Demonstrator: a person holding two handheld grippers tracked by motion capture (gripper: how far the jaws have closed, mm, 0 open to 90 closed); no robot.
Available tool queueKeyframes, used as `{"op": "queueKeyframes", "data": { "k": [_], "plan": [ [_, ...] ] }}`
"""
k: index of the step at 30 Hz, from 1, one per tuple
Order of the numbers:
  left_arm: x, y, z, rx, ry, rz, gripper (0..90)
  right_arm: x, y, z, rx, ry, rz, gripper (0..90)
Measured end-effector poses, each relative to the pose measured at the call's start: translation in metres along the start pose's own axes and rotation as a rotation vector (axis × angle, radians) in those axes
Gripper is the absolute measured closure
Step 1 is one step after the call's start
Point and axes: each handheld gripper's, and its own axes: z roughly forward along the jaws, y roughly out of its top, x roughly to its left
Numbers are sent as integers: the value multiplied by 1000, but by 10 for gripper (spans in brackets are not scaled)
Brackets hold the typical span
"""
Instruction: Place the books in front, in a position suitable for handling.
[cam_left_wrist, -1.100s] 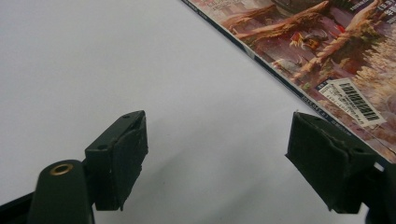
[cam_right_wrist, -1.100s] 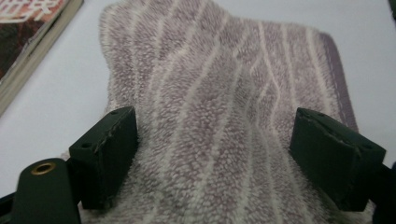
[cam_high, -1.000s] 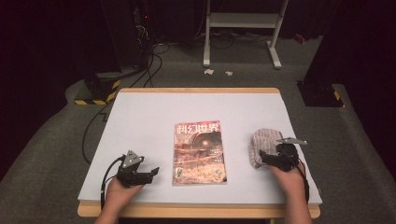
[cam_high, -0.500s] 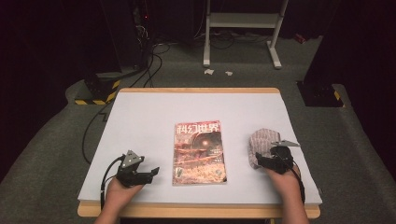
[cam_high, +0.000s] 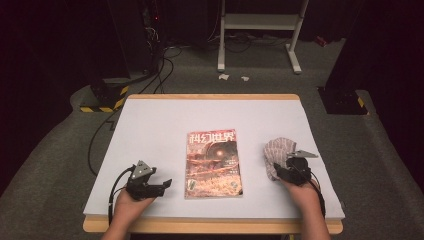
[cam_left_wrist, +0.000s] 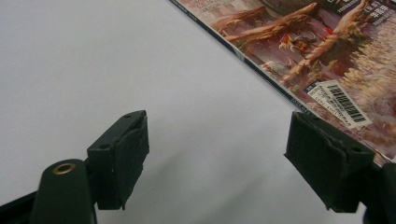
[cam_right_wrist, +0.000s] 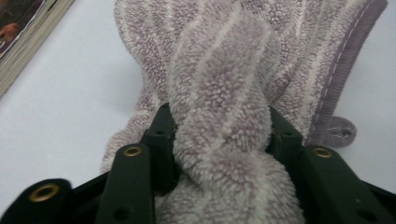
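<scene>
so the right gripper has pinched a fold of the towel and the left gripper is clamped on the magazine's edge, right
Not quite. The left gripper is not clamped on the magazine: the left gripper view shows its jaws standing wide open over bare table, with the magazine's edge beside one jaw. The rest holds: the right gripper has just been closing and has a fold of the towel pinched between its jaws.

— Where's the towel (cam_high: 276, 156)?
— Right side of the table, near edge, well apart from the magazine.
— What's it like?
— Fluffy mauve cloth with pale stripes, a stitched hem and a small loop. It lies crumpled, one thick fold (cam_right_wrist: 219, 116) bunched upward and pinched from both sides.
</scene>
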Motion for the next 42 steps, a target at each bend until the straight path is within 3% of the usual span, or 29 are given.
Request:
{"op": "queueKeyframes", "data": {
  "k": [5,9,18,22,29,32,42],
  "plan": [
    [0,0,0,-4,-6,-1,217,2,-1,-1,-13,-5,-37,600],
    [1,1,1,-5,3,-1,223,0,0,-3,-15,5,-34,616],
    [1,4,0,-13,0,-1,220,3,1,-17,-74,-24,-42,625],
    [1,5,0,-21,0,2,218,7,5,-26,-107,5,-41,625],
    [2,6,1,-27,-5,0,216,31,12,-39,-147,52,-85,624],
    [2,7,2,-27,-6,-2,215,44,14,-45,-168,97,-95,623],
    [2,9,5,-40,-8,9,210,96,17,-49,-192,187,-176,623]
  ]
}}
